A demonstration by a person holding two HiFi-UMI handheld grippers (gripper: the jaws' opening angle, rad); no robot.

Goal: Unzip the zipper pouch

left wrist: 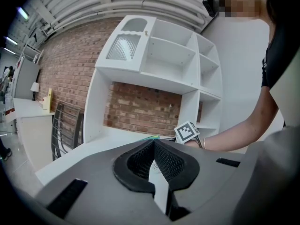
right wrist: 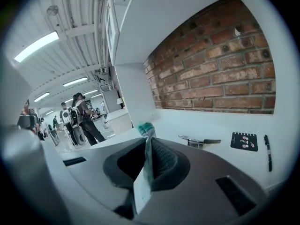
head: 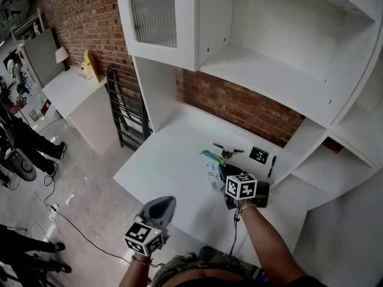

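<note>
The zipper pouch (head: 211, 171), white with a teal-green top edge, hangs just above the white tabletop (head: 173, 160) at its right part. My right gripper (head: 224, 175) is shut on it. In the right gripper view the pouch (right wrist: 146, 139) stands edge-on, clamped between the pads of the right gripper (right wrist: 147, 161), and its teal end sticks up past them. My left gripper (head: 163, 207) hovers at the table's near edge, apart from the pouch and shut on nothing. The left gripper view shows the left gripper (left wrist: 154, 163) with its jaws together, and beyond it the right gripper's marker cube (left wrist: 186, 131).
Behind the pouch lie a metal clip-like tool (head: 227, 150), a small black card (head: 258, 154) and a black pen (head: 271, 165). White shelves (head: 269, 70) and a brick wall rise behind the table. People stand on the floor at far left (head: 18, 142).
</note>
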